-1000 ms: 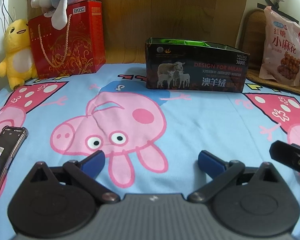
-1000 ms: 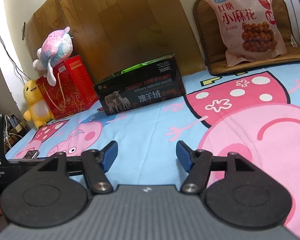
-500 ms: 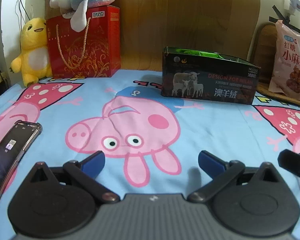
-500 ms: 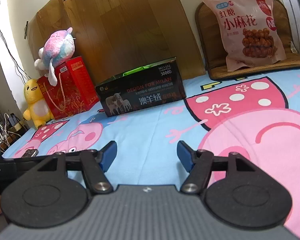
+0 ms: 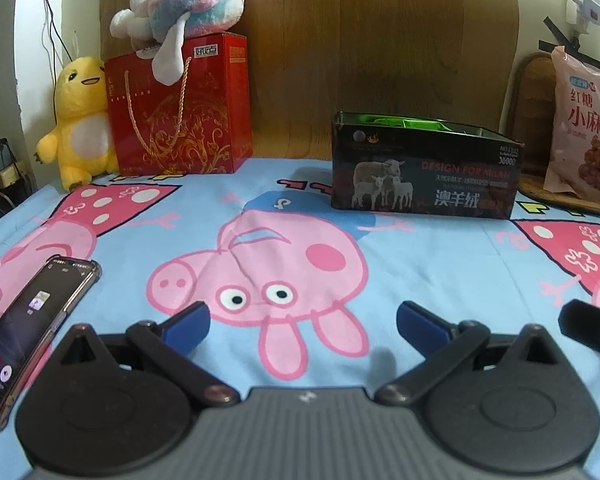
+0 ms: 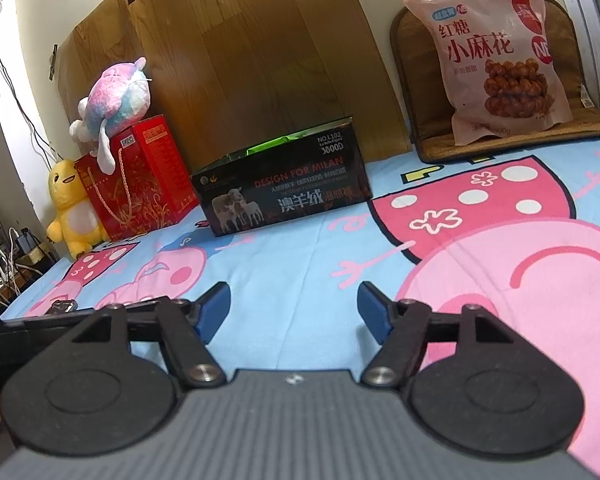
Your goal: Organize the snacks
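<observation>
Holding your left gripper (image 5: 302,322) low over the cartoon-pig bedsheet (image 5: 228,208), you kept its blue pads spread with nothing between them; your right gripper (image 6: 294,308) was likewise spread wide and empty. A lit smartphone (image 5: 28,324) lay just left of the left gripper. Farther out, the open dark sheep-print box (image 5: 424,176) stood on the sheet, nothing blocking the way to it. The pink snack bag (image 6: 500,60) leaned upright on a brown cushion (image 6: 520,140), right of the box. A red gift bag (image 5: 180,108), a yellow plush (image 5: 80,120) and a pink-blue plush (image 5: 192,0) sat far left.
</observation>
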A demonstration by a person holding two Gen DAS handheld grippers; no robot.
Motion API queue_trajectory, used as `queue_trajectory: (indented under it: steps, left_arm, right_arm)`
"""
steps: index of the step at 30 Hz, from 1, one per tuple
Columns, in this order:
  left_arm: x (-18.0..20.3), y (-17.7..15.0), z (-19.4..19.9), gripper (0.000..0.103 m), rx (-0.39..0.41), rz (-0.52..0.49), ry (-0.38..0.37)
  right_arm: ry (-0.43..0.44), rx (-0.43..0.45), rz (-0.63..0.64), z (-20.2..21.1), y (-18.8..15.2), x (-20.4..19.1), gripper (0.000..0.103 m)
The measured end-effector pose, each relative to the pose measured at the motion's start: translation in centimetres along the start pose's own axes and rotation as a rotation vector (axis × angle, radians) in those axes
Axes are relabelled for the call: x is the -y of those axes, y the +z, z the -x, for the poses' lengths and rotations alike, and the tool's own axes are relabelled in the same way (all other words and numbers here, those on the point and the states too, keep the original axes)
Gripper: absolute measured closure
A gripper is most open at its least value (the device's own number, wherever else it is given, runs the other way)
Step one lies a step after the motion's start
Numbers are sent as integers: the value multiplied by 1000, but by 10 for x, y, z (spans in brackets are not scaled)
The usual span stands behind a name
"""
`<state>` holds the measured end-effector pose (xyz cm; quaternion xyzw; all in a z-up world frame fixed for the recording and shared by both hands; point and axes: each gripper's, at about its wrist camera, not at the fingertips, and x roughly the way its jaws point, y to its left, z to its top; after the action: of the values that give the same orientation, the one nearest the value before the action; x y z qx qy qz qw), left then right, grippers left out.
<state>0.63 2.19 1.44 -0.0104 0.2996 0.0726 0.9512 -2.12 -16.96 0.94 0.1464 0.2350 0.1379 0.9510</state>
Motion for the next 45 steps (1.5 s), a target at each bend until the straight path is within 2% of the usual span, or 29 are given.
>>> queue_trajectory:
  steps: [10, 24, 45]
  left_arm:
    - [5, -1, 3, 0, 31, -30, 17]
    - [8, -2, 3, 0, 24, -61, 9]
    - [15, -4, 2, 0, 21, -125, 43]
  right_arm:
    - [0, 2, -3, 1, 0, -1, 30]
    - [0, 3, -2, 1, 1, 0, 29]
    - [3, 6, -6, 1, 1, -1, 29]
